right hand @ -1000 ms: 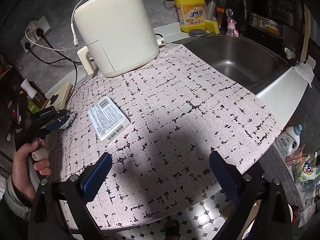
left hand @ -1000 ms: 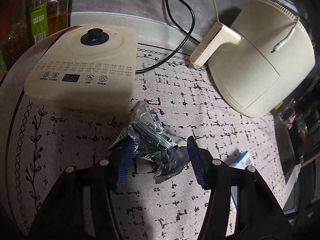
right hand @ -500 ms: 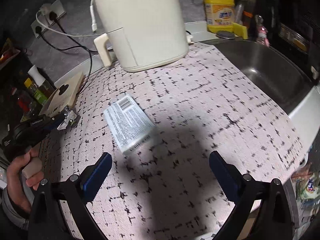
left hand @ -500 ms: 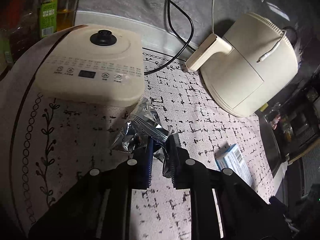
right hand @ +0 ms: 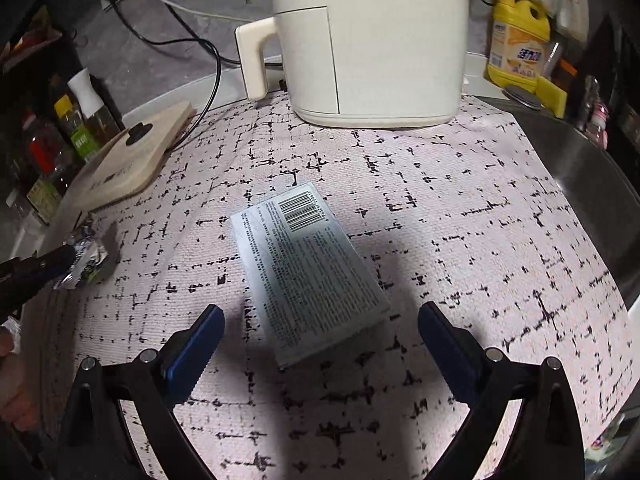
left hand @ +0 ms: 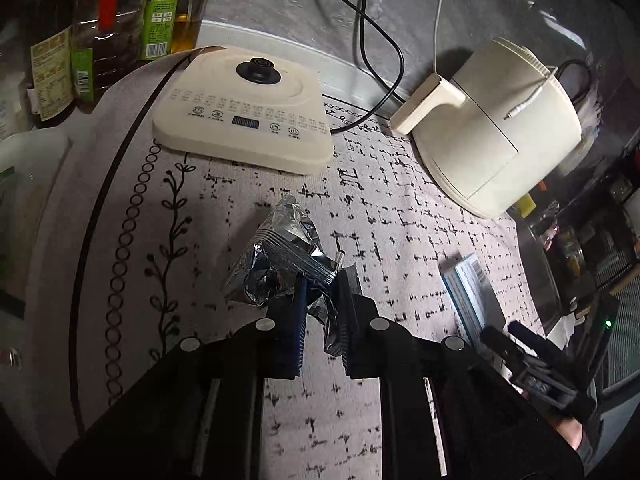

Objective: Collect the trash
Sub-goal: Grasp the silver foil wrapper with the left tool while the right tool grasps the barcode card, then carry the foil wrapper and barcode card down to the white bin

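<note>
My left gripper [left hand: 322,300] is shut on a crumpled silver foil wrapper [left hand: 280,256] and holds it a little above the patterned mat. The wrapper also shows in the right wrist view [right hand: 86,256] at the far left, in the left gripper. A flat pale blue box [right hand: 308,264] with a barcode lies on the mat; it shows in the left wrist view [left hand: 468,288] too. My right gripper [right hand: 320,336] is open and empty, its fingers either side of the box's near end, just above it.
A cream air fryer [right hand: 360,40] stands at the back, a flat cream appliance base [left hand: 244,120] to its left. Bottles [left hand: 96,24] line the far left. Cables [left hand: 372,40] run along the wall. A yellow detergent bottle [right hand: 516,44] and a steel sink [right hand: 592,184] are at the right.
My left gripper closed on the foil wrapper and lifted it. My right gripper moved forward and down over the blue box, still open.
</note>
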### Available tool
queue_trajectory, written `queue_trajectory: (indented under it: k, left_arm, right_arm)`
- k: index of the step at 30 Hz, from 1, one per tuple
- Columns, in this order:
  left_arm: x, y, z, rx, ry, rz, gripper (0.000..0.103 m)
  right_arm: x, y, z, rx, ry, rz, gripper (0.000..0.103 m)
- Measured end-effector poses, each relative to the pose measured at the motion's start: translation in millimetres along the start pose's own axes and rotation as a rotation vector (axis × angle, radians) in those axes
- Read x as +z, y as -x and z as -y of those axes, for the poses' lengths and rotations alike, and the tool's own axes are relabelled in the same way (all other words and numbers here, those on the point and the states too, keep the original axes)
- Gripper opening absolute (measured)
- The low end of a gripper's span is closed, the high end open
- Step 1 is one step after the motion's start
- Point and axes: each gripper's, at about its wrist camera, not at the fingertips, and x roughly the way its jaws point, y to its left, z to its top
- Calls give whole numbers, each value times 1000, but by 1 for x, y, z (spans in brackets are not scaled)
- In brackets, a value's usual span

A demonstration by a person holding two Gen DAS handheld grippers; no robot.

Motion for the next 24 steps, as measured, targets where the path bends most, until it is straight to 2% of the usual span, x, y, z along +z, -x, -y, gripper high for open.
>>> queue_trajectory:
  k: [2,12,19,24]
  left_arm:
    - [-5,6,0,9,2,5,14]
    - [-26,41,2,23,36,40,14]
    - [-45,52,34,-15,8,46,14]
    - [-64,51,66,-53,-29,20,14]
  right_arm:
    - [0,-7,0,17,18,-34,69]
    - [-20,41,11,54,9,28,68]
    - [-48,89,45,43,-59,62,68]
    - [-75,127,81,10,-116,88,68]
